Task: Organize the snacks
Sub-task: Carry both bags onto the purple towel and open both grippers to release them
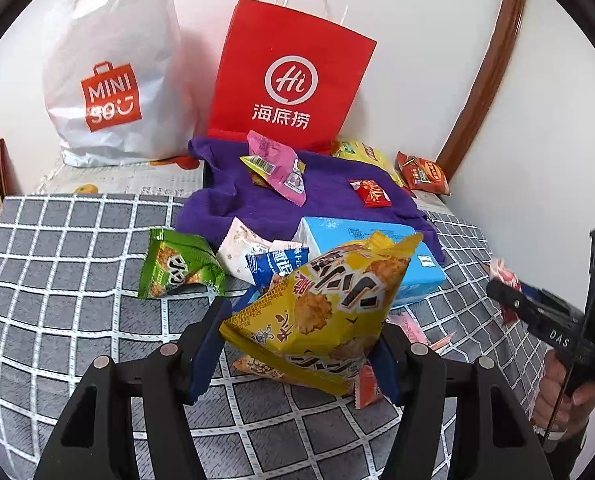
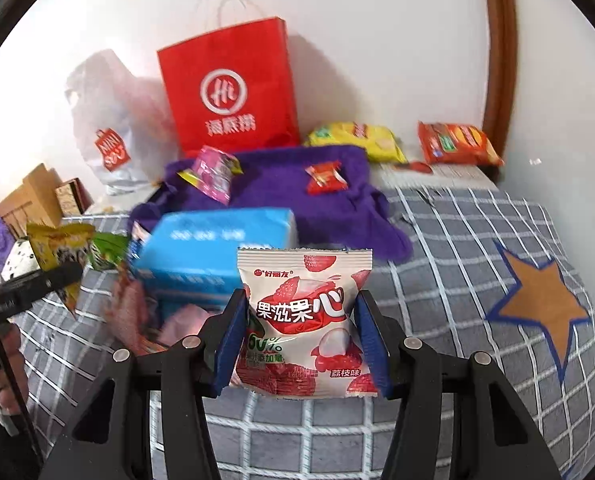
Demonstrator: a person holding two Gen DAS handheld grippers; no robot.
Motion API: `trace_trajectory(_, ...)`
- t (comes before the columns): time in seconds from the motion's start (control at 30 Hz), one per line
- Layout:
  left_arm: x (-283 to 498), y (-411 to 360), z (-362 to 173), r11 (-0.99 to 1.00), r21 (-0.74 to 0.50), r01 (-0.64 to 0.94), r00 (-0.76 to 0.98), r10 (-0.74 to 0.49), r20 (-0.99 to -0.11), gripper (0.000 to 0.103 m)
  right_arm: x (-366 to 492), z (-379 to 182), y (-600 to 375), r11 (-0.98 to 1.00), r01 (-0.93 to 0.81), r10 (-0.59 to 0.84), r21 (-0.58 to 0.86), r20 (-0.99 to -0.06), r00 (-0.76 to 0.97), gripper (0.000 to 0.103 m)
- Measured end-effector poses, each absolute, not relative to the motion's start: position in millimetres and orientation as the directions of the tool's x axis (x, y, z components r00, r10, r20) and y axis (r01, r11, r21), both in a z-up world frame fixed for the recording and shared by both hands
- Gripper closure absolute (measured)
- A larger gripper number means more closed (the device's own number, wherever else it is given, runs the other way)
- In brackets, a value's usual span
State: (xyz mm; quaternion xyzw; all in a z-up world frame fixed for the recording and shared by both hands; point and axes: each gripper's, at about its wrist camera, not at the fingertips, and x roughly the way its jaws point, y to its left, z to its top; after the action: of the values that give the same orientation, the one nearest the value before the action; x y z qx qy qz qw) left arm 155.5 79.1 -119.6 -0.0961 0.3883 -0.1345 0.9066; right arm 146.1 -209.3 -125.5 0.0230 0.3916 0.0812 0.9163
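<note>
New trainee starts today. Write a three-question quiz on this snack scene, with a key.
1. True or false: the left claw is shut on a yellow snack bag.
2. What does the right claw hold?
A. a green packet
B. a pink-and-white lychee gummy packet
C. the blue box
3. Fill in: the small red candy packet lies on the ___ cloth, in front of the red paper bag.

Key: 1 true; 2 B; 3 purple.
</note>
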Motion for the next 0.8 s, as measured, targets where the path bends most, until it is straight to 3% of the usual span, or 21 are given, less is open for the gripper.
trace_trajectory(0.8, 232, 13, -57, 0.960, -0.181, 0.213, 0.657, -0.278, -0.700, 0.041, 247, -77, -190, 0.974, -0.194, 0.223, 0.121, -0.680, 0.699, 0.049)
